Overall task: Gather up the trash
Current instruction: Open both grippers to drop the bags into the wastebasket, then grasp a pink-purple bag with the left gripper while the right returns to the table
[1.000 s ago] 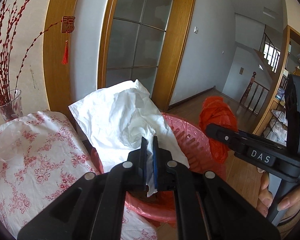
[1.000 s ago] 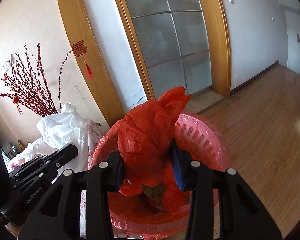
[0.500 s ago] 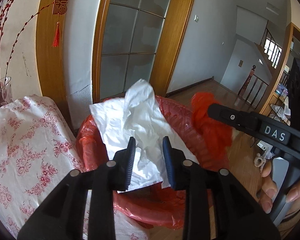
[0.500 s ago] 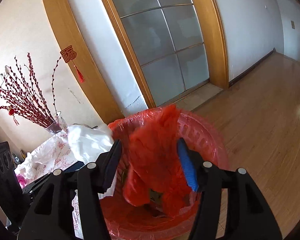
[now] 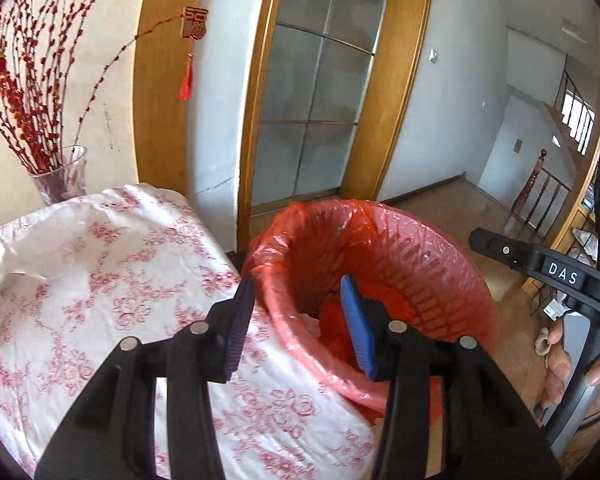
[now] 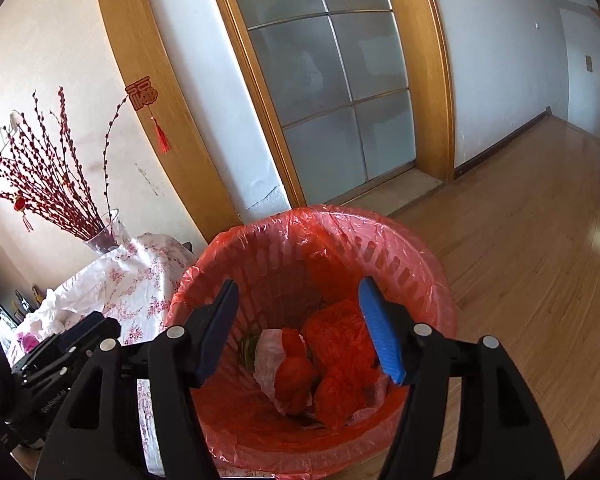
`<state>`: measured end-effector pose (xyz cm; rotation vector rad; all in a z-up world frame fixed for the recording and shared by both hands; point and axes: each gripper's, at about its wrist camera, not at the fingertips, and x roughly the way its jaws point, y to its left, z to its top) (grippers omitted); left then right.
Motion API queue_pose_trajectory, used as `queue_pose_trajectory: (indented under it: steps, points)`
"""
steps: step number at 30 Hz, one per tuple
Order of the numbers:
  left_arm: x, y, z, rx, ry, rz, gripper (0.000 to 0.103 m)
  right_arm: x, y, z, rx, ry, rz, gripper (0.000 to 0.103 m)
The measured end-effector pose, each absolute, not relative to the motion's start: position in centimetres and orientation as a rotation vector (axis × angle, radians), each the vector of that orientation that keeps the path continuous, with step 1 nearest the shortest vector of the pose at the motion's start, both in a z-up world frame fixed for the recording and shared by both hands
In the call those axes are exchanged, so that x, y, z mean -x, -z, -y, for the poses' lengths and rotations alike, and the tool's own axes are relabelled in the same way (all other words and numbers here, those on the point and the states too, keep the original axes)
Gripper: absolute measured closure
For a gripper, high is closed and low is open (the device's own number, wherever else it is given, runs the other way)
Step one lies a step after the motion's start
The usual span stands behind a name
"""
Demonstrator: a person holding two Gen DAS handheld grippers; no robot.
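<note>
A red slotted bin [image 6: 320, 216] with a red liner stands on the floor beside the table. Inside it lie a crumpled red bag [image 6: 340, 360] and a white sheet [image 6: 268, 356]. My right gripper [image 6: 299, 300] hangs over the bin mouth; its jaws are opening and nothing is between them. My left gripper [image 5: 296, 300] hovers over the bin's [image 5: 452, 248] near-left rim, jaws also opening and empty. Below it, part of the red bag [image 5: 332, 312] shows. The right gripper [image 5: 540, 268] reaches in from the right, and the left gripper [image 6: 72, 344] shows at the lower left.
A table under a floral cloth [image 5: 100, 280] touches the bin's left side and carries a glass vase [image 5: 64, 176] of red branches. A frosted glass door [image 5: 312, 120] stands behind the bin. Wooden floor [image 6: 520, 260] stretches to the right. A person's hand [image 5: 560, 364] grips the right tool.
Both jaws widened. The white sheet left the left gripper and the red bag left the right; both now lie in the bin. The left gripper shifted back toward the table.
</note>
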<state>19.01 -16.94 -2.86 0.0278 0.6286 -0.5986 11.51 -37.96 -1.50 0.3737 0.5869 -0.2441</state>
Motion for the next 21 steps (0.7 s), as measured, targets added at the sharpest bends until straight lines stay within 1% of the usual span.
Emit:
queue_pose_trajectory:
  steps: [4, 7, 11, 12, 15, 17, 21]
  points:
    - [-18.8, 1.9, 13.6, -0.044, 0.503, -0.584, 0.053, -12.2, 1.5, 36.1, -0.333, 0.22, -0.6, 0.039]
    - [-18.5, 1.4, 10.7, -0.048, 0.426, -0.553, 0.048, -12.8, 1.5, 34.5, -0.31, 0.191, -0.609, 0.039]
    - [-18.5, 0.7, 6.4, -0.038, 0.313, -0.542, 0.045, -13.6, 1.3, 32.2, -0.272, 0.153, -0.612, 0.034]
    - [-18.5, 0.6, 5.1, -0.033, 0.281, -0.542, 0.042, -13.8, 1.3, 31.6, -0.261, 0.144, -0.613, 0.034]
    - [-18.6, 0.5, 0.7, -0.027, 0.156, -0.535, 0.035, -14.5, 1.3, 29.5, -0.232, 0.112, -0.618, 0.032]
    - [-18.9, 0.6, -2.6, -0.02, 0.064, -0.534, 0.033, -15.0, 1.5, 28.1, -0.221, 0.09, -0.622, 0.03]
    - [-20.1, 1.0, -9.5, 0.018, -0.129, -0.549, 0.032, -16.1, 1.7, 25.2, -0.211, 0.039, -0.63, 0.029]
